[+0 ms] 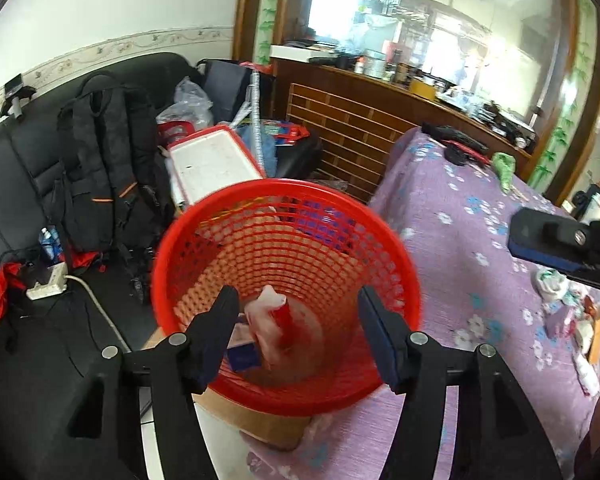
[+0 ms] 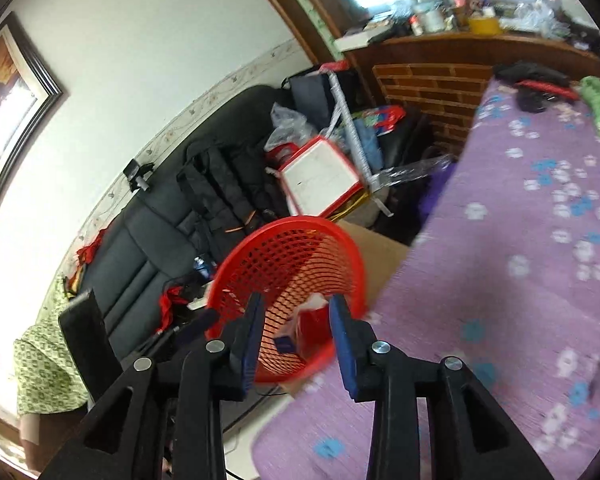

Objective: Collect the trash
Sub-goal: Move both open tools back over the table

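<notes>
A red mesh waste basket (image 1: 228, 248) stands beside the purple flowered table (image 1: 460, 240). Inside lie a red cup (image 1: 286, 320), pale crumpled wrapping (image 1: 268, 300) and a small blue box (image 1: 242, 354). My left gripper (image 1: 296, 328) is open and empty, over the basket's mouth. My right gripper (image 2: 296, 320) is open and empty, aimed at the same basket (image 2: 260, 256) from the table side; the red cup (image 2: 314, 328) shows between its fingers. The right gripper also shows at the right edge of the left wrist view (image 1: 540, 248). A heap of scraps (image 1: 572, 312) lies on the table.
A black sofa (image 1: 20, 184) holds a black backpack (image 1: 104, 168), a white-and-red box (image 1: 212, 164), bags and a power strip (image 1: 46, 284). A cardboard box (image 2: 376, 256) sits under the basket. A wooden counter (image 1: 380, 92) stands behind. Black items and green cloth (image 1: 504, 168) lie at the table's far end.
</notes>
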`<act>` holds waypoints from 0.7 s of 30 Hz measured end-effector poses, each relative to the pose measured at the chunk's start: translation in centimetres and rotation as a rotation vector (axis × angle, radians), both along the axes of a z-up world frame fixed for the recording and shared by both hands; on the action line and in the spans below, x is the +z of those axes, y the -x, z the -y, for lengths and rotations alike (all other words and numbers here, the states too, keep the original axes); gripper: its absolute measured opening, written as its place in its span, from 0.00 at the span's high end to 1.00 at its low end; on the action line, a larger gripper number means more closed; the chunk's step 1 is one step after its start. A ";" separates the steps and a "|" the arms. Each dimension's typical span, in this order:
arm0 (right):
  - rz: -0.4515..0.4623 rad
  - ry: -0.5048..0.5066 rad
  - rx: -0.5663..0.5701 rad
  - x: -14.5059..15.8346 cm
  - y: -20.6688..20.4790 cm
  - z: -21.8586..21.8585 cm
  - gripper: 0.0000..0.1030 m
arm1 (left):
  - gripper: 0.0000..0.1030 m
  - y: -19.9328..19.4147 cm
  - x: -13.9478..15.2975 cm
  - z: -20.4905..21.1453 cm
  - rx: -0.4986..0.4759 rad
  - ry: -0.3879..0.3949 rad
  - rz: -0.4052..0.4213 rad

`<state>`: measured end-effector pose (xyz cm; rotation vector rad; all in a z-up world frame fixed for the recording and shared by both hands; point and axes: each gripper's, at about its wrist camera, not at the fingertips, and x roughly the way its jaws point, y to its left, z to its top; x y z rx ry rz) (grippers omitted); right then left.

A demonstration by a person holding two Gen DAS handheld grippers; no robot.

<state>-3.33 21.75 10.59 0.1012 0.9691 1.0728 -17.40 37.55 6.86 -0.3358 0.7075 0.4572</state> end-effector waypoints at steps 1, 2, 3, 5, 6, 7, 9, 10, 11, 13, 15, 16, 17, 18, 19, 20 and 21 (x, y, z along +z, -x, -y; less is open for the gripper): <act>0.022 0.005 -0.016 0.2 0.5 1.6 0.63 | 0.41 -0.1 0.1 0.6 -0.012 -0.002 0.003; 0.033 0.005 -0.022 0.3 0.9 2.7 0.62 | 0.41 -0.2 0.2 1.4 -0.024 -0.009 0.007; 0.045 0.005 -0.028 0.4 1.3 4.0 0.62 | 0.41 -0.3 0.4 2.2 -0.038 -0.019 0.010; 0.059 0.006 -0.054 0.5 1.9 6.7 0.61 | 0.41 -0.5 0.6 4.1 -0.069 -0.040 0.015; 0.060 0.003 -0.062 0.5 2.2 8.1 0.61 | 0.40 -0.7 0.6 5.1 -0.088 -0.043 0.017; 0.061 -0.001 -0.070 0.5 2.4 9.4 0.61 | 0.39 -1.0 0.6 6.2 -0.110 -0.039 0.016; 0.070 0.003 -0.106 0.1 3.0 12.6 0.61 | 0.39 -1.6 0.4 8.4 -0.166 -0.034 0.010; 0.073 0.008 -0.120 0.0 3.1 13.9 0.61 | 0.39 -1.8 0.3 9.3 -0.185 -0.037 0.006; 0.075 0.011 -0.139 -0.2 3.2 15.4 0.61 | 0.39 -2.2 0.3 10.5 -0.207 -0.042 0.002; 0.068 0.013 -0.187 -0.8 3.4 19.0 0.61 | 0.39 -2.8 0.1 12.9 -0.258 -0.043 -0.006; 0.062 0.010 -0.233 -1.3 3.6 22.2 0.61 | 0.39 -3.6 -0.1 15.4 -0.311 -0.042 -0.015; 0.060 0.009 -0.258 -1.5 3.8 23.8 0.61 | 0.39 -3.8 -0.2 16.4 -0.329 -0.042 -0.019; 0.059 0.011 -0.276 -1.7 3.9 24.9 0.61 | 0.39 -4.1 -0.4 17.7 -0.357 -0.043 -0.025; 0.057 0.017 -0.306 -2.1 4.0 26.5 0.61 | 0.39 -4.4 -0.6 19.1 -0.390 -0.046 -0.034; 0.055 0.020 -0.332 -2.4 4.2 27.9 0.61 | 0.39 -4.6 -0.7 20.4 -0.418 -0.051 -0.041; 0.054 0.021 -0.351 -2.8 4.3 29.2 0.61 | 0.39 -4.7 -0.9 21.5 -0.440 -0.056 -0.046; 0.053 0.026 -0.373 -3.1 4.4 30.3 0.61 | 0.39 -4.9 -1.0 22.8 -0.471 -0.062 -0.053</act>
